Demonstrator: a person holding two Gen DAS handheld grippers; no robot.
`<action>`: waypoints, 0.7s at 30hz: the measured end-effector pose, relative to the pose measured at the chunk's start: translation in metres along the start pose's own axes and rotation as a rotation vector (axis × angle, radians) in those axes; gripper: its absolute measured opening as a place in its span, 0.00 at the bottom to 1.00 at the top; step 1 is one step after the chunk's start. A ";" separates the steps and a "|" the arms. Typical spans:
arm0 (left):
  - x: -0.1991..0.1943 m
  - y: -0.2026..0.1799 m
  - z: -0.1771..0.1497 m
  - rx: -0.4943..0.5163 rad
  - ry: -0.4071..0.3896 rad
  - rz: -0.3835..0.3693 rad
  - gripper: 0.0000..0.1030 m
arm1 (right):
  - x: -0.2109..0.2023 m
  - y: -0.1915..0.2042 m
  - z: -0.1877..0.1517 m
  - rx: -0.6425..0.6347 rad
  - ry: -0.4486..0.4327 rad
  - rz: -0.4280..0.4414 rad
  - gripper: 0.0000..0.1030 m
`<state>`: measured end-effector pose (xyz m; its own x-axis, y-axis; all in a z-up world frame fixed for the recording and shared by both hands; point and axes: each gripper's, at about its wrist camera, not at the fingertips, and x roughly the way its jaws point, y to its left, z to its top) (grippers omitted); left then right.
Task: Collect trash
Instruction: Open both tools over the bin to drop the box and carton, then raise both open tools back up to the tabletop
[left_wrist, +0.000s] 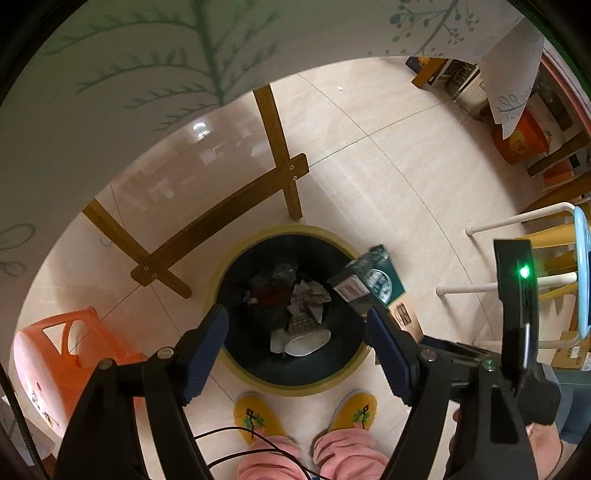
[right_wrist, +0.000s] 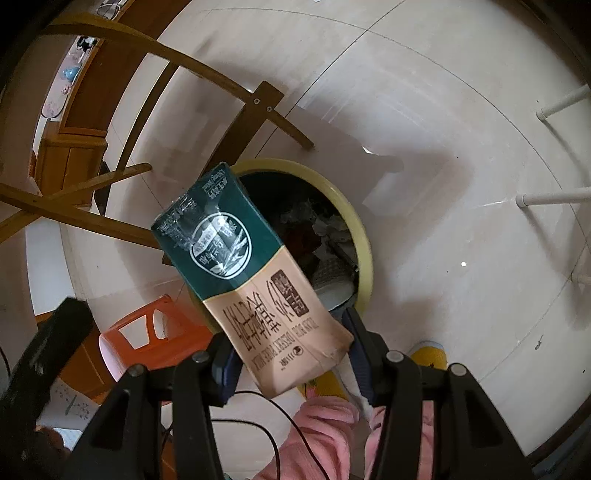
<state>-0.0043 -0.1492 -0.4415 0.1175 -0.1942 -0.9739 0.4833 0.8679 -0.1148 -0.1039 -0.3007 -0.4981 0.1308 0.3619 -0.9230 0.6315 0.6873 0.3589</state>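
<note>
We are standing on a pale tiled floor (left_wrist: 369, 177) beside a table draped with a leaf-printed cloth (left_wrist: 129, 74), its wooden legs and crossbars (left_wrist: 221, 218) showing underneath. At our feet a round trash bin (left_wrist: 236, 247) with a yellow rim and dark inside is sitting open, already holding crumpled paper (left_wrist: 310, 291) and a white paper cup (left_wrist: 308, 341) lying on its side. We are looking down past yellow knitted slippers (left_wrist: 255, 415) and pink trouser legs (left_wrist: 343, 456). An orange plastic stool (left_wrist: 59, 354) is standing near the bin, and a white-legged stool with a pale blue seat (left_wrist: 581, 273) is on the other side.

We are holding the left gripper (left_wrist: 297, 350) over the bin's mouth with its jaws apart and nothing between them. The right gripper (right_wrist: 290, 354) is clamping the brown lower end of a green and tan milk carton (right_wrist: 236, 266), the blue pads pressing on both sides. The carton is tilting up and away from the jaws, hanging above the bin's rim (right_wrist: 354, 218) and partly covering the opening in the right wrist view. In the left wrist view the same carton is showing at the bin's edge, just beside the left gripper's finger (left_wrist: 391, 350).
</note>
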 end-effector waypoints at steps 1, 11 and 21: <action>-0.001 0.001 0.000 0.000 -0.002 0.006 0.74 | 0.001 0.002 0.001 -0.002 0.001 0.003 0.51; -0.029 0.016 -0.007 -0.049 -0.021 0.034 0.79 | -0.007 0.028 0.006 -0.059 -0.036 0.046 0.66; -0.081 0.022 -0.026 -0.117 -0.005 0.009 0.84 | -0.045 0.039 -0.007 -0.052 -0.054 0.045 0.67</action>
<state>-0.0257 -0.1030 -0.3700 0.1263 -0.1879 -0.9740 0.3776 0.9171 -0.1280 -0.0904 -0.2859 -0.4420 0.2001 0.3597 -0.9114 0.5834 0.7036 0.4058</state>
